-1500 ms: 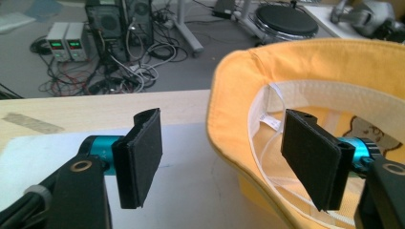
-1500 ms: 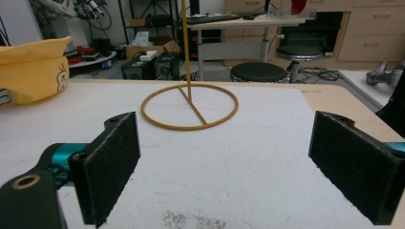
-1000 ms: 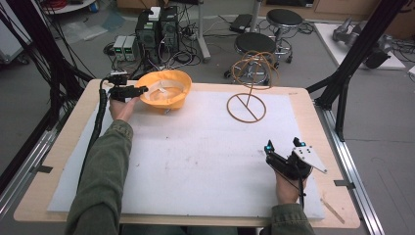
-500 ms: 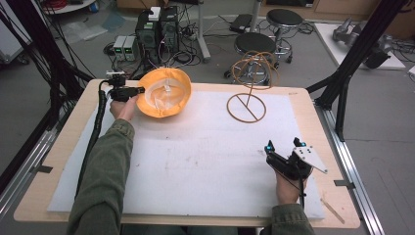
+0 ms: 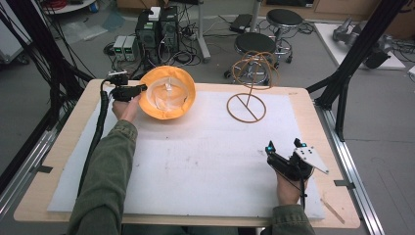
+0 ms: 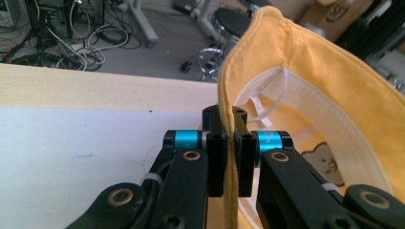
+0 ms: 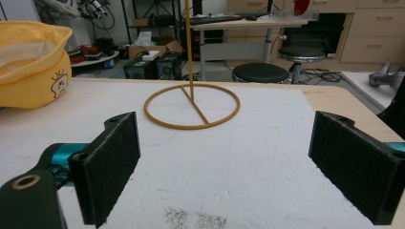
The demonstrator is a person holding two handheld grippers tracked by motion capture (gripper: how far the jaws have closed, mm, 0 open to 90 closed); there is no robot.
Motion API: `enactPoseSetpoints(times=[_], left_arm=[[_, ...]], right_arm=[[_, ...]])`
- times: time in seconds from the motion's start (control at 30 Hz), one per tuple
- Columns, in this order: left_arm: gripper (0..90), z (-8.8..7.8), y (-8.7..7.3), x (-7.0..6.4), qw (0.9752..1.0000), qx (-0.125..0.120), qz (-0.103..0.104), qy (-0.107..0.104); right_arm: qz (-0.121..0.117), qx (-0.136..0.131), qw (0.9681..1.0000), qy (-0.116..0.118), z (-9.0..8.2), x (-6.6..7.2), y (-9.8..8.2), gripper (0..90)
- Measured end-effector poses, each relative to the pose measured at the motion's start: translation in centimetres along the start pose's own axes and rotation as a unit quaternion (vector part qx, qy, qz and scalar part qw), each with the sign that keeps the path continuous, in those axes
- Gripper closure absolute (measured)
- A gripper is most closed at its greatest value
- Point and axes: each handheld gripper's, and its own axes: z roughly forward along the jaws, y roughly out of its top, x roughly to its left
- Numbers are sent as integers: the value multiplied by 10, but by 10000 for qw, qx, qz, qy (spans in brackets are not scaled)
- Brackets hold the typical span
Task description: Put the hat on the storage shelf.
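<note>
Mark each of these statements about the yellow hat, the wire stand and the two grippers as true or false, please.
1. The left gripper is shut on the brim of the yellow hat. True.
2. The right gripper holds the wire stand. False: its jaws stand open and empty, apart from the stand.
3. The hat hangs on the stand. False: it is beside the stand, in the left gripper.
4. The stand's ring base rests on the white mat. True.
</note>
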Motion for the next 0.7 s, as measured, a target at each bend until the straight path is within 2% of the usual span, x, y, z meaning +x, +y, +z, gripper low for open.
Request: enactPoseSetpoints(times=[0.07,0.17,0.2,0.23,0.3,0.5,0.7], left_arm=[[870,-2,-2,-2,9999,-70,21,83],[870,-6,-3,-6,9998,-157,49,72],[870,-7,-2,-8,9997,-163,145,58],[870,-10,0,-14,9993,-274,242,55],[871,-13,3,-20,9987,-433,279,48],[871,-30,16,-38,9943,-873,567,216],[871,-47,26,-52,9875,-1255,896,318]], right_arm=[[-14,-9,10000,6,-1,0,0,91],[-3,-13,10000,17,-2,0,0,91],[0,-24,10000,16,-2,0,0,91],[-1,-22,10000,22,-3,0,0,91],[2,-18,10000,21,-2,0,0,91],[-5,-74,10000,9,-4,0,1,91],[-4,-85,9999,54,-3,1,1,91]])
